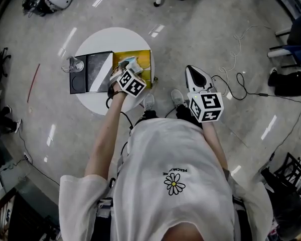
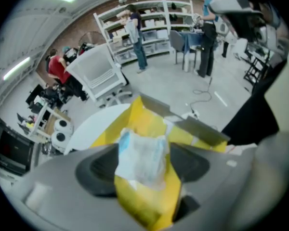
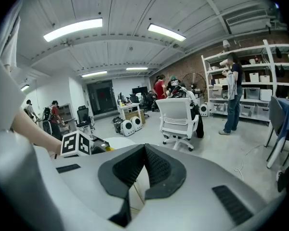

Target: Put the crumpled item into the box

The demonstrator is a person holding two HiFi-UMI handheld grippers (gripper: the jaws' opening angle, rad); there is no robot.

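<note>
1. The crumpled item is thin, crinkled white stuff with pale blue print; whether it is film or paper cannot be told.
2. The box is smooth yellow card, mostly matt.
3. The left gripper has a matt grey plastic shell.
4. The right gripper has the same grey shell; its pads are black, rubbery and ribbed.
5. The table is white and smooth with a faint sheen.
6. The floor is grey, polished and glossy, mirroring the lamps.
7. The shirt is matt white cloth.
8. The tray is matt black; the panel in it has a silvery sheen.
</note>
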